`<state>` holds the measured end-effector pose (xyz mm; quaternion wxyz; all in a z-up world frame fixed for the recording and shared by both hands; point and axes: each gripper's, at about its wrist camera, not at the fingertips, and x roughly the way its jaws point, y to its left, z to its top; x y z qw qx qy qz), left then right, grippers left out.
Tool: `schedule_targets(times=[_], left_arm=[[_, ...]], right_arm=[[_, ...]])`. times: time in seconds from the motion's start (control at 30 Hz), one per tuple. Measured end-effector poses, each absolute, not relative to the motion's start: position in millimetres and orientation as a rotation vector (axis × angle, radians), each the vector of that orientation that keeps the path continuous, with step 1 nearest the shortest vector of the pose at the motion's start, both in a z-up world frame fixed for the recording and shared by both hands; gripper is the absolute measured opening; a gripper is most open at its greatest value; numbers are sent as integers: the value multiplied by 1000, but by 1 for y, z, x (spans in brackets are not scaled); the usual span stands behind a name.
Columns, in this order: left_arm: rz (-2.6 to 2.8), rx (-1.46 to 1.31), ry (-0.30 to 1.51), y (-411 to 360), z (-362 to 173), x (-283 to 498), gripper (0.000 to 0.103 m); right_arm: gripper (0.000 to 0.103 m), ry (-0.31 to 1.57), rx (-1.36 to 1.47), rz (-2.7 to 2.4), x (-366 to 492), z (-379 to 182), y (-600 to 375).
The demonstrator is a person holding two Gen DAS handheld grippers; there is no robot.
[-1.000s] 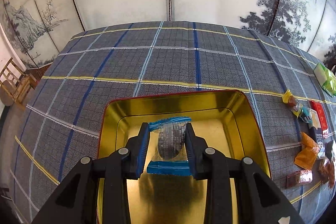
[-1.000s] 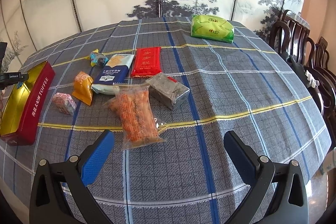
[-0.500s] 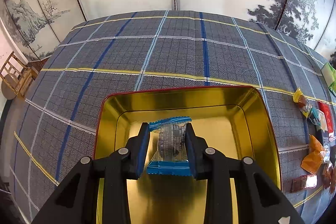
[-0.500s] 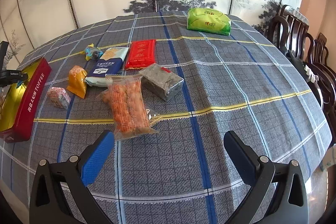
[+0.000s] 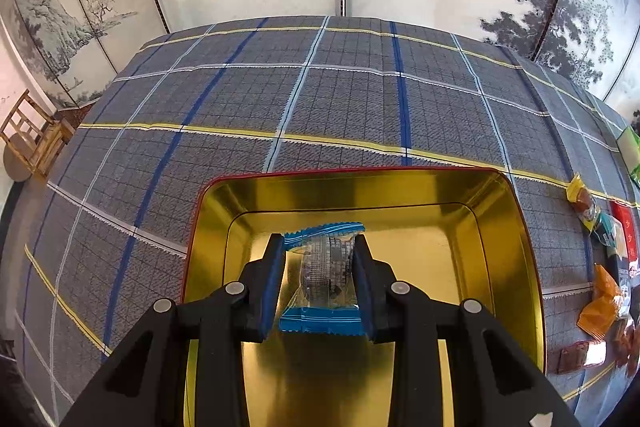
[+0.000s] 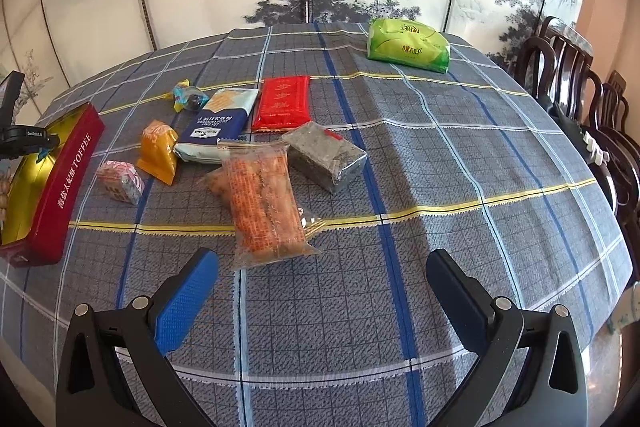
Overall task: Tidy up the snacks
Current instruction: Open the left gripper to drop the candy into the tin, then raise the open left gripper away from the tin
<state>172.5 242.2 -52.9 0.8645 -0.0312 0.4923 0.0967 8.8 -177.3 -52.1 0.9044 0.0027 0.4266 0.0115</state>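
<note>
One blue-ended snack packet (image 5: 322, 277) is pinched by the left gripper (image 5: 318, 281) over the bare tin (image 5: 516, 251) beneath it, while the right gripper (image 6: 320, 291) is held spread, several snacks (image 6: 264, 195) ahead being unsorted.

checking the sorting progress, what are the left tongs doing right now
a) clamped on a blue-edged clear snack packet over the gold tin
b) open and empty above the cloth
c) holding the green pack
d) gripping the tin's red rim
a: in the left wrist view the left tongs pinch the blue-edged packet from both sides, with the gold tin below it.
</note>
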Motion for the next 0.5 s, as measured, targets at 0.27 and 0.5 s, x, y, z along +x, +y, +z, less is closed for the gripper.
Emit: schedule_targets(times=[0.27,0.5], left_arm=[[220,-77,1040,246,-54,173,29],[227,-88,1024,246,-50,166,54]], right_arm=[[103,883,7,26,8,-52,-177],[103,886,3,23,8,-54,-177]])
